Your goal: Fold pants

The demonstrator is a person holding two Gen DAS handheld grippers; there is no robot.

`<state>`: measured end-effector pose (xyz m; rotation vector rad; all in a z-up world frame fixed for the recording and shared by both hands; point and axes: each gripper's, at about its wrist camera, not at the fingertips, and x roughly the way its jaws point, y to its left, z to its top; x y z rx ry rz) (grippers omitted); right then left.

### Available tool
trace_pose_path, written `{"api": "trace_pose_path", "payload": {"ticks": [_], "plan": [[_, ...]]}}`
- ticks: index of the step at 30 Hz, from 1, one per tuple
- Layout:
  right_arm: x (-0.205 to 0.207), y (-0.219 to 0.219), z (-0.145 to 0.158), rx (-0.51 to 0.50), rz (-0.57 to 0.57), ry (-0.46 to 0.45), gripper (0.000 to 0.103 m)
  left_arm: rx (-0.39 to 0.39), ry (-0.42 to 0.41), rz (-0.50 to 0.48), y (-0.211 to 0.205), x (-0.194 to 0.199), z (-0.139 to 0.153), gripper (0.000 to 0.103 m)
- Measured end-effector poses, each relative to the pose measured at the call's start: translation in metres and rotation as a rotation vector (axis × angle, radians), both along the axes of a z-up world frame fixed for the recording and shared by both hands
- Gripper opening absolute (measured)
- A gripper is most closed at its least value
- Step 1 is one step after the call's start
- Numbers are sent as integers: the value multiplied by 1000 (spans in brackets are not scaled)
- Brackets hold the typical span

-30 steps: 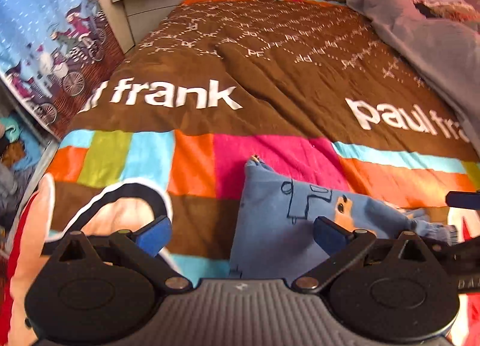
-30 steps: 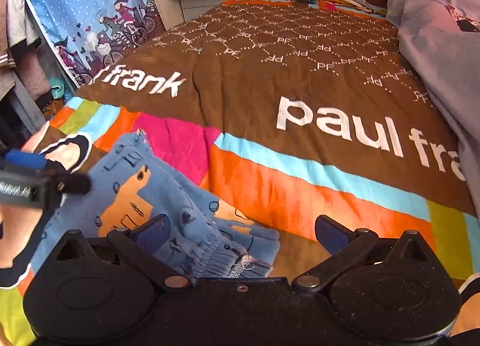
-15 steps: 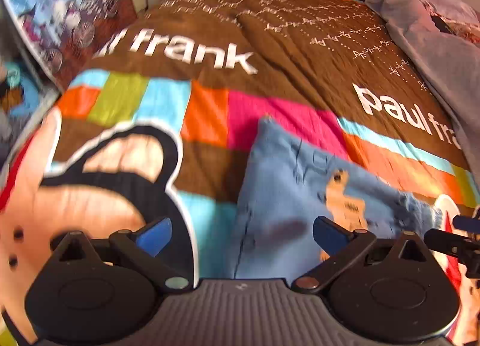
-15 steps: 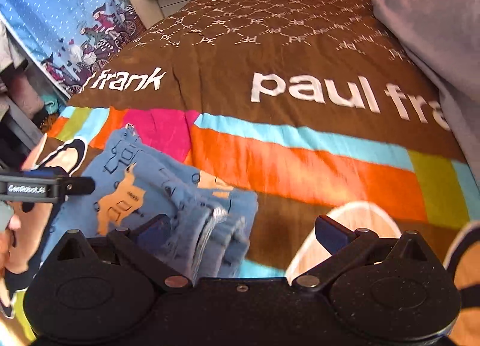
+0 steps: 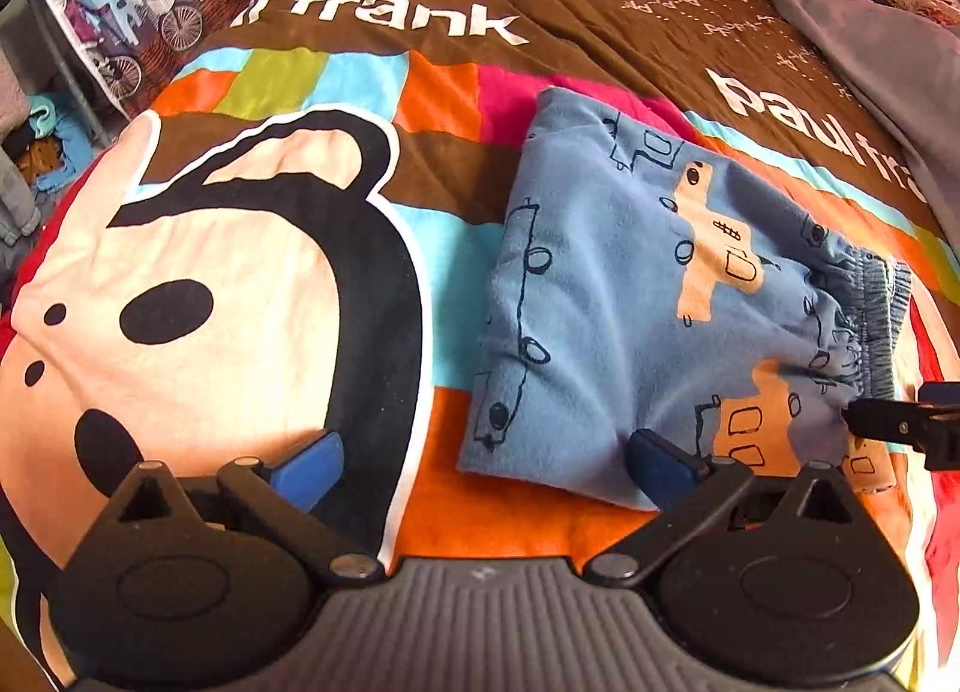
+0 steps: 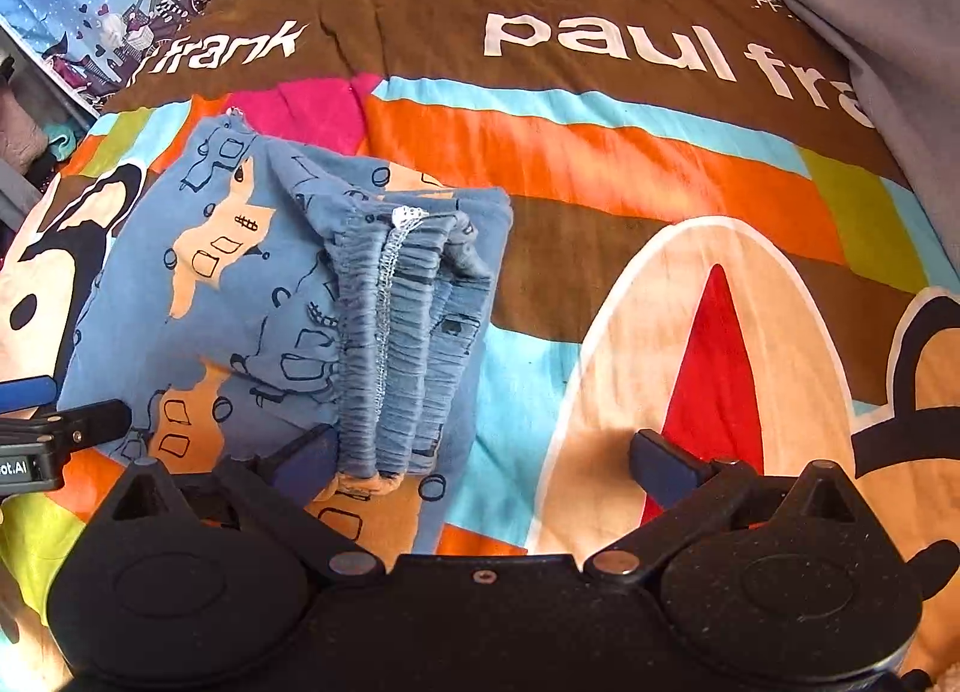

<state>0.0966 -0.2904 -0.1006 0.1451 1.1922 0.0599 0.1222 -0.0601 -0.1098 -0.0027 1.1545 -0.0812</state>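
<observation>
Bedspread point(image 5: 420, 368): folded pants point(image 5: 630, 302), waistband rightward

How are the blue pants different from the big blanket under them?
The pants are small and folded into a bundle; the blanket spreads wide. The pants show little trucks; the blanket has stripes and big white letters. Both are colourful cloth.

— How's my feed from the left wrist? I read it as bright and warm, strong light on the bedspread point(image 5: 252, 272), colours saturated

— Same on my right view. Sunlit streaks cross the orange stripe, and the right claw point(image 6: 480, 461) throws a soft shadow near its fingers

— Focus?

— Sharp in the middle, pants point(image 6: 288, 296) print crisp. The fisheye bends the edges; corners go dark, far lettering curves
</observation>
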Motion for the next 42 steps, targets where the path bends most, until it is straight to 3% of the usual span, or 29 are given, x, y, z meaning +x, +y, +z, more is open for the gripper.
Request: {"api": "trace_pose_path", "payload": {"ticks": [6,13,18,23,27,32,38,42], "plan": [[4,-2,18,0,42,-18,102,-10,63,20,0,7,6,103],[35,-18,26,168,131,-54,102,-17,16,-59,0,17,26,103],[66,-34,21,265,93,-17,102,-23,-8,-92,-2,29,28,103],[86,-47,6,395,52,49,102,-82,-8,-121,-5,42,24,103],[90,-40,-1,354,88,71,102,-115,0,-125,-5,49,18,102],[91,-44,-14,370,67,57,102,-153,40,-124,1,55,11,96],[95,-42,-14,333,47,56,96,-89,56,-133,1,55,8,81],[89,-42,-10,279,44,37,78,-120,67,-147,-1,53,9,61]]}}
